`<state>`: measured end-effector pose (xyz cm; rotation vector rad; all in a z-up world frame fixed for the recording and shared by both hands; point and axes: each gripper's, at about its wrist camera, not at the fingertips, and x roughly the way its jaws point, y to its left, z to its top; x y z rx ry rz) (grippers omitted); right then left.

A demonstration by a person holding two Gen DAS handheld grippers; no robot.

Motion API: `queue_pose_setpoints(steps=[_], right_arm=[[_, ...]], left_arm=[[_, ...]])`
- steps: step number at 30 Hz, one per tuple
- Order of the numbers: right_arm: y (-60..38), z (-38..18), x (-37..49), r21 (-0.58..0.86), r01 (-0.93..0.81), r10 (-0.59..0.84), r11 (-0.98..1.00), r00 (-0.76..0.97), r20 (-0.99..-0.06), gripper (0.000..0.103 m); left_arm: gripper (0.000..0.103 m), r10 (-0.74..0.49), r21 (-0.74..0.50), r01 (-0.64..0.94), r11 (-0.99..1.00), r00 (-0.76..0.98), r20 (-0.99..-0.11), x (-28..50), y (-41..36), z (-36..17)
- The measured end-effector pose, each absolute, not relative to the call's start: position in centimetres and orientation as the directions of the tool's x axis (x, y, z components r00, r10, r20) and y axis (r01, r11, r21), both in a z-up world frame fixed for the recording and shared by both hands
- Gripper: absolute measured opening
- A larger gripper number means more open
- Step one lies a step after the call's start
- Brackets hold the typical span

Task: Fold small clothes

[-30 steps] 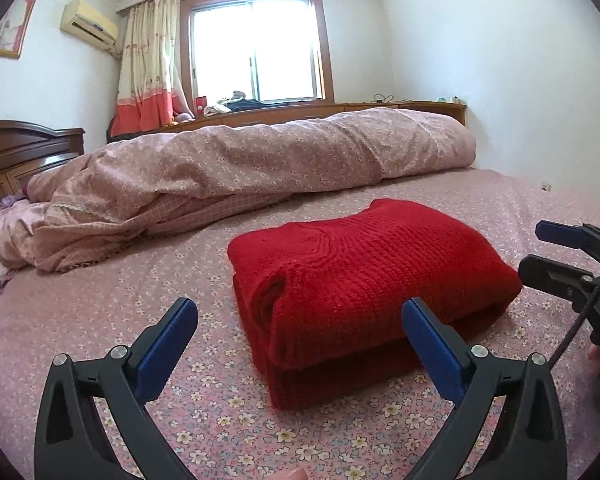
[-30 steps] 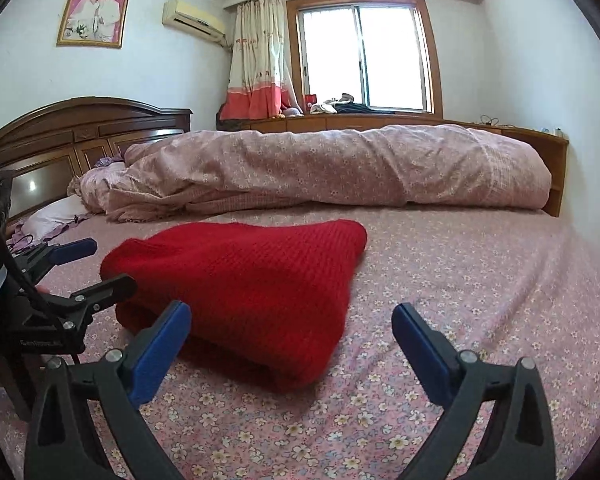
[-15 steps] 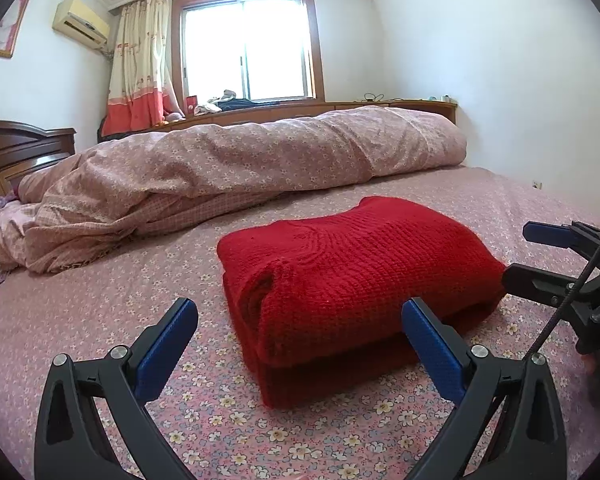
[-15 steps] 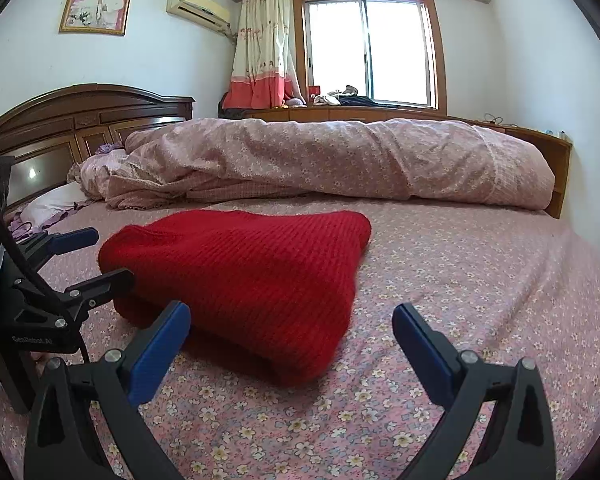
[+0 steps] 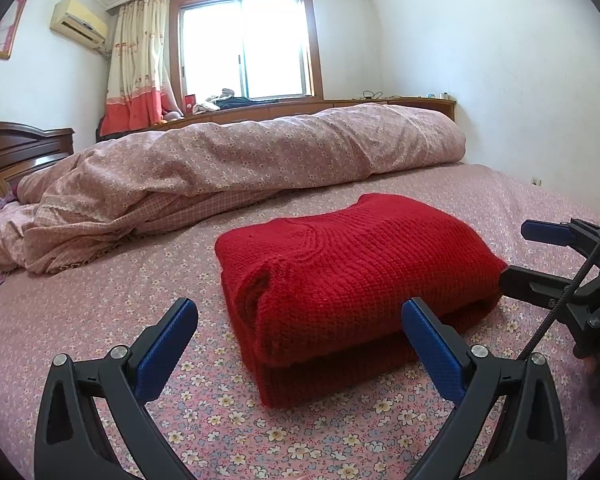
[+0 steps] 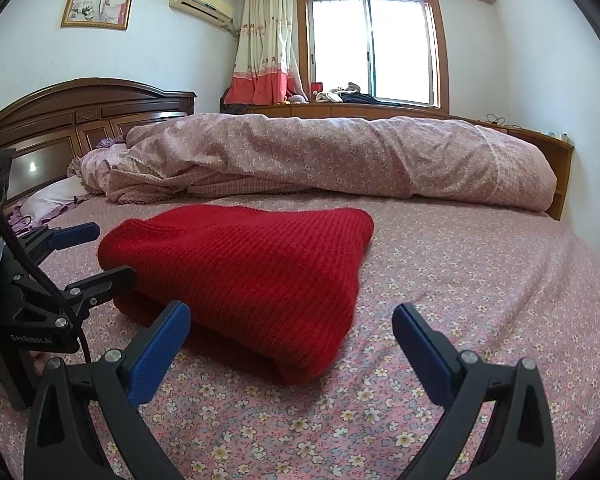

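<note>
Left wrist view: the left gripper [image 5: 300, 344] hangs low over the bedsheet [image 5: 100, 320], jaws spread wide and holding nothing. The red knit sweater [image 5: 352, 280] lies folded into a thick, layered block on the sheet, directly ahead of the gripper. Its near folded edge sits between the lines of the two blue finger pads [image 5: 166, 344]; the right-hand pad overlaps the sweater's lower right portion in the picture, but contact cannot be confirmed. The right gripper [image 5: 516, 256] enters from the right edge, one finger tip at the sweater's right end; touching or just beside, not resolvable. A rolled floral quilt [image 5: 240, 168] lies across the bed beyond the sweater, well apart from it.

Right wrist view: the right gripper [image 6: 292, 340] has its jaws wide apart, nothing held. The sweater [image 6: 244, 276] lies ahead and left of centre; its nearest corner falls between the two fingers, closer to the left pad [image 6: 158, 354], which overlaps its near edge in the picture. The left gripper [image 6: 100, 252] shows at the left edge, fingers parted, its lower finger tip at the sweater's left end. A fingertip of the person [image 6: 40, 368] shows below that gripper's body. Headboard [image 6: 80, 116] and quilt [image 6: 340, 160] stand behind.
</note>
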<state>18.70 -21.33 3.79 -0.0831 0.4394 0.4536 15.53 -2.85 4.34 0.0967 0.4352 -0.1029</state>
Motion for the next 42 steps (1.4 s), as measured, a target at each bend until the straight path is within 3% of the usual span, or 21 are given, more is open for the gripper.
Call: queue_pose_setpoints(steps=[42], right_arm=[[-20.77, 3.19, 18.93, -0.011, -0.454, 0.402, 0.891, 0.8, -0.446, 0.103]], left_arm=[[0.099, -0.087, 0.067, 0.128, 0.99, 0.9, -0.427, 15.68, -2.82, 4.26]])
